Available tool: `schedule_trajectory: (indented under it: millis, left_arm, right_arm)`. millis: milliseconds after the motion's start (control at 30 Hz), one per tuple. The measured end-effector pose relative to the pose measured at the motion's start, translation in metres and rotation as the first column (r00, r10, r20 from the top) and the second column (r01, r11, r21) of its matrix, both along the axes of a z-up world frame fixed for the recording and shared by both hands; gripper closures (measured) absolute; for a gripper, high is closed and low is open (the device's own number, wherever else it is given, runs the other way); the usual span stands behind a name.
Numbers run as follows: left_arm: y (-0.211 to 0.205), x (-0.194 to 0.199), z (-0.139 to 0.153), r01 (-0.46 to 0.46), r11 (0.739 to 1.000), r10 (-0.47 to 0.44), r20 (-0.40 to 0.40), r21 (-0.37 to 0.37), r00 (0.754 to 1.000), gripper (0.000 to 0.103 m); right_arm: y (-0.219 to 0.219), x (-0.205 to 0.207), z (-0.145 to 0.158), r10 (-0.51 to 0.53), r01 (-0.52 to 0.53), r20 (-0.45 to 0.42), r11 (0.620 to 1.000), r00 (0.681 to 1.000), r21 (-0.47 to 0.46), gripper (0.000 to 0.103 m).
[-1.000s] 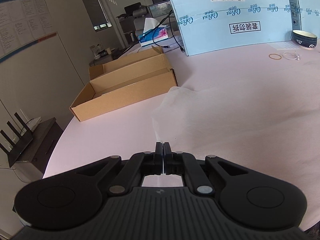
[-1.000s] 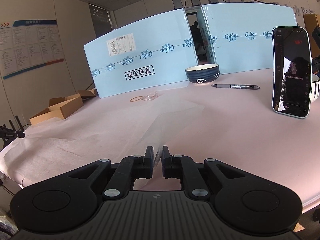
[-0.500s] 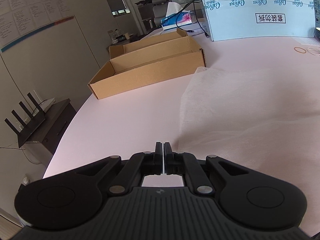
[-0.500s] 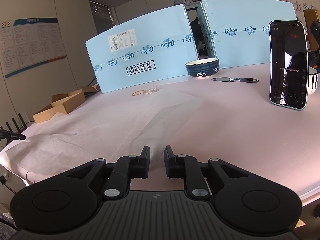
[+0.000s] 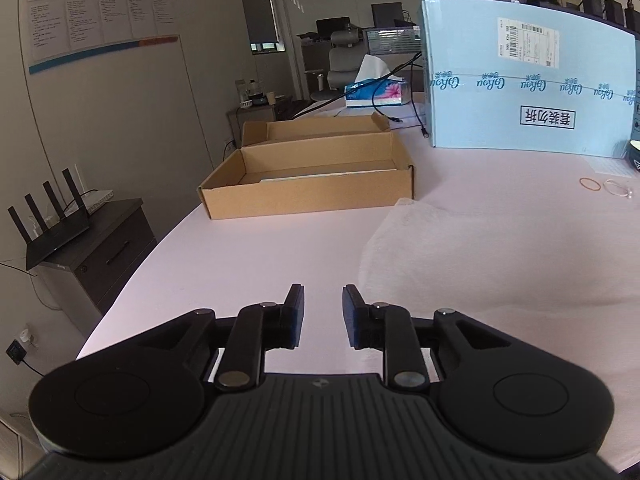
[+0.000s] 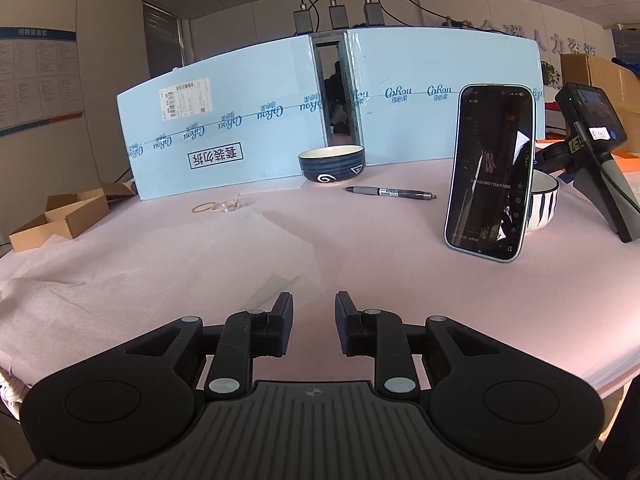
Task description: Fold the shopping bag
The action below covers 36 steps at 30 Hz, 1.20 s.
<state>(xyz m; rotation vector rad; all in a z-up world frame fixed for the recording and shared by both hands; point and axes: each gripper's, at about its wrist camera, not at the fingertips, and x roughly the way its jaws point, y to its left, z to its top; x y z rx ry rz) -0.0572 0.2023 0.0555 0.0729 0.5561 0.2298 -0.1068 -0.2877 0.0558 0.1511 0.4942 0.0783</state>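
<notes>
The shopping bag point(image 6: 152, 264) lies flat on the pink counter point(image 6: 400, 264), a thin white sheet that is hard to separate from the surface. In the right wrist view it spreads to the left and forward of the right tongs point(image 6: 314, 314), and one corner of it reaches almost to the left fingertip point(image 6: 282, 312). In the left wrist view the same bag point(image 5: 500, 256) lies to the right and forward of the left tongs point(image 5: 323, 308), its near edge just beside the right fingertip point(image 5: 352, 312). So the bag is between the two hands, with its long axis running across from one to the other.

Both tongs are apart and their jaws are opening; nothing is between them, only bare counter.

The right hand seems a little nearer to a free corner, but the pale edge is faint and I cannot be sure. For the next fold, each hand must probably go inward and forward to take an edge. The cardboard box point(image 5: 308, 180) stands near the far corner of the bag.
</notes>
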Motion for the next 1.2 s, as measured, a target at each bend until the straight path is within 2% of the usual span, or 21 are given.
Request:
schedule_trajectory:
  millis: [67,167,233,333,433,533,600,767,867,933,1000,1200]
  left_arm:
    - [-0.025,0.012,0.003,0.112,0.994,-0.112,0.002,-0.021,0.994,0.076]
    - [-0.061,0.03,0.006,0.271,0.961,-0.271,0.0,-0.048,0.962,0.07]
    - [-0.09,0.047,0.005,0.376,0.925,-0.378,-0.025,-0.054,0.926,0.068]
    - [-0.138,0.071,-0.002,0.486,0.873,-0.488,-0.069,-0.046,0.87,0.067]
    - [-0.18,0.09,-0.016,0.568,0.821,-0.571,-0.107,-0.06,0.814,0.067]
    - [-0.205,0.1,-0.031,0.606,0.79,-0.613,-0.118,-0.094,0.781,0.067]
    - [-0.21,0.101,-0.037,0.608,0.785,-0.619,-0.113,-0.119,0.777,0.067]
    - [-0.205,0.098,-0.049,0.572,0.809,-0.586,-0.114,-0.137,0.802,0.067]
    - [-0.197,0.097,-0.053,0.569,0.808,-0.586,-0.104,-0.155,0.804,0.066]
    - [-0.193,0.098,-0.053,0.562,0.808,-0.583,-0.097,-0.178,0.807,0.066]
    - [-0.191,0.098,-0.054,0.561,0.806,-0.583,-0.089,-0.187,0.807,0.066]
    - [-0.192,0.099,-0.057,0.576,0.8,-0.593,-0.074,-0.17,0.802,0.064]
  right_arm:
    - [-0.003,0.002,0.003,-0.006,0.006,0.016,1.0,1.0,-0.017,0.078]
    - [-0.009,0.005,0.01,-0.028,0.03,0.041,0.999,0.999,-0.042,0.078]
    - [-0.017,0.006,0.017,-0.052,0.055,0.06,0.997,0.997,-0.054,0.078]
    - [-0.025,0.011,0.024,-0.045,0.048,0.086,0.998,0.995,-0.028,0.071]
    - [-0.025,0.027,0.029,0.016,-0.018,0.094,1.0,0.995,0.025,0.07]
    - [-0.021,0.055,0.03,0.075,-0.08,0.066,0.995,0.995,0.067,0.067]
    - [-0.018,0.073,0.029,0.103,-0.106,0.036,0.991,0.994,0.085,0.067]
    - [-0.009,0.13,0.015,0.182,-0.168,-0.059,0.968,0.982,0.188,0.067]
    - [0.008,0.154,0.004,0.236,-0.212,-0.108,0.957,0.966,0.197,0.067]
    - [0.021,0.159,0.0,0.261,-0.24,-0.125,0.957,0.957,0.163,0.071]
    - [0.036,0.154,-0.002,0.292,-0.281,-0.119,0.954,0.949,0.104,0.097]
    - [0.074,0.114,0.002,0.363,-0.37,-0.078,0.922,0.928,-0.114,0.097]
